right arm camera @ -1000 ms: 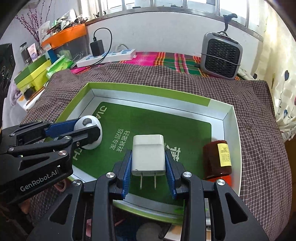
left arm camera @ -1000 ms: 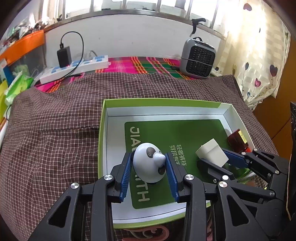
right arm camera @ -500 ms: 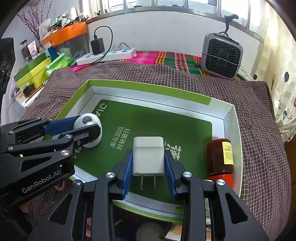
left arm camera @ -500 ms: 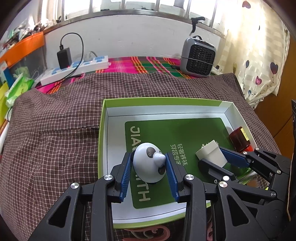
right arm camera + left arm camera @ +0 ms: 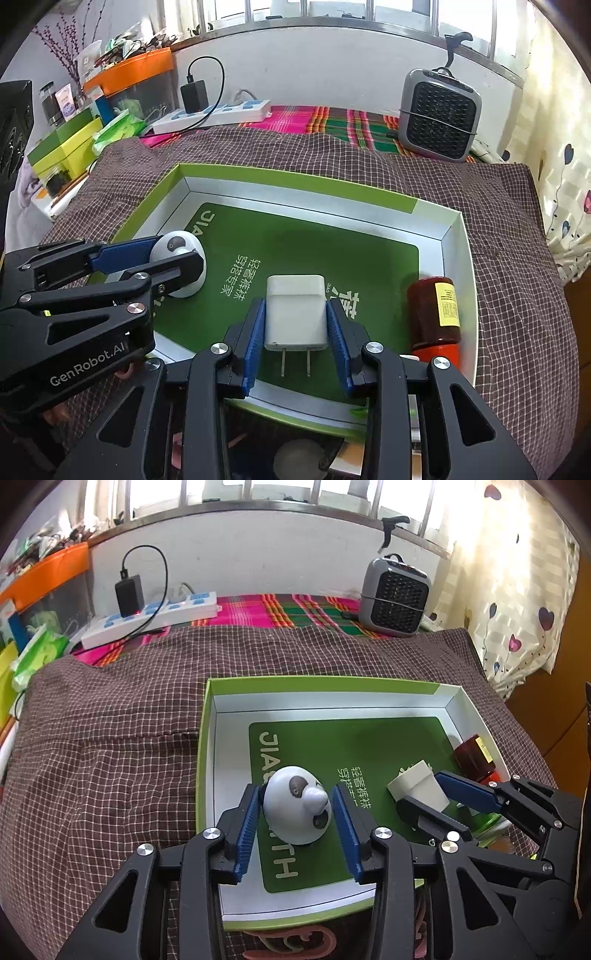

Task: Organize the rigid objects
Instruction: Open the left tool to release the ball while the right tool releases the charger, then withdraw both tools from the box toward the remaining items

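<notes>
White charger (image 5: 295, 310) and round panda toy (image 5: 295, 805) both sit on the green box (image 5: 207, 746) floor. Our left gripper (image 5: 295, 814) is opening, pads clear of the toy; right gripper (image 5: 295, 334) is opening too, pads barely off the charger. We should spread fully, then lift straight out, avoiding the brown bottle (image 5: 434, 314).

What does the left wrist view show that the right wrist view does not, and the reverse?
Only the left wrist view: the face of the white dome toy, with open space between it and the left claw as the jaws open.

Only the right wrist view: the white charger prongs, the yellow-green boxes, the jars.

Both: the green tray, the brown bottle, the heater, the power strip, the right claw, opening around the charger.
</notes>
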`<state>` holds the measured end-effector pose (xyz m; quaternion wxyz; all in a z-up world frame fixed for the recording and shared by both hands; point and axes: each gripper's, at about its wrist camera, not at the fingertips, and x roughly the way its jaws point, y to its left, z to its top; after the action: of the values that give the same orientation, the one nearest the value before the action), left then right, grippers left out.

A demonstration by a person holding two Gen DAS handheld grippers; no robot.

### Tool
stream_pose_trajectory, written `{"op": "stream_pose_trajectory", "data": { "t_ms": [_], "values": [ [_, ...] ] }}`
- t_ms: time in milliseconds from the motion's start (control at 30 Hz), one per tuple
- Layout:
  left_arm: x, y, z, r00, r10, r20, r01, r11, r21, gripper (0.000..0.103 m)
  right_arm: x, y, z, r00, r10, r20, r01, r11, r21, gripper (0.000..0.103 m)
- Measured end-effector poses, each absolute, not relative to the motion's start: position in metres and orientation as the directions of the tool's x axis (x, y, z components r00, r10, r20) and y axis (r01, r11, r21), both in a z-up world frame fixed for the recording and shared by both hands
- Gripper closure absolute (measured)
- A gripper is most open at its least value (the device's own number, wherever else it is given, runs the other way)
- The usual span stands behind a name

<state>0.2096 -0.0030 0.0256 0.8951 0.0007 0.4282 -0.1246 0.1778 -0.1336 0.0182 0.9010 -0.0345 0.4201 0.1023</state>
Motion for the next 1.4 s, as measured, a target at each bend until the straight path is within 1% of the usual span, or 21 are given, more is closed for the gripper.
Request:
{"op": "stream_pose_trajectory", "data": {
  "t_ms": [100, 600, 900, 1133, 1400],
  "values": [
    [0.208, 0.0, 0.028, 0.605, -0.226, -0.764, 0.216, 0.97, -0.115, 0.059, 0.176, -0.135, 0.02, 0.63, 0.158, -0.76, -0.21, 0.977, 0.029, 0.06],
    [0.19, 0.015, 0.043, 0.636, -0.232, -0.736, 0.193, 0.971, -0.14, 0.059, 0.158, -0.141, 0.035, 0.671, 0.17, -0.722, -0.188, 0.981, 0.057, 0.058],
    [0.166, 0.028, 0.049, 0.652, -0.241, -0.719, 0.181, 0.97, -0.161, 0.059, 0.138, -0.152, 0.046, 0.702, 0.167, -0.692, -0.166, 0.984, 0.07, 0.058],
    [0.144, 0.036, 0.052, 0.667, -0.261, -0.698, 0.174, 0.965, -0.194, 0.059, 0.117, -0.18, 0.051, 0.727, 0.151, -0.669, -0.106, 0.988, 0.109, 0.057],
    [0.121, 0.05, 0.044, 0.666, -0.281, -0.691, 0.152, 0.958, -0.244, 0.059, 0.091, -0.212, 0.047, 0.743, 0.092, -0.663, -0.033, 0.994, 0.102, 0.054]
  ]
}}
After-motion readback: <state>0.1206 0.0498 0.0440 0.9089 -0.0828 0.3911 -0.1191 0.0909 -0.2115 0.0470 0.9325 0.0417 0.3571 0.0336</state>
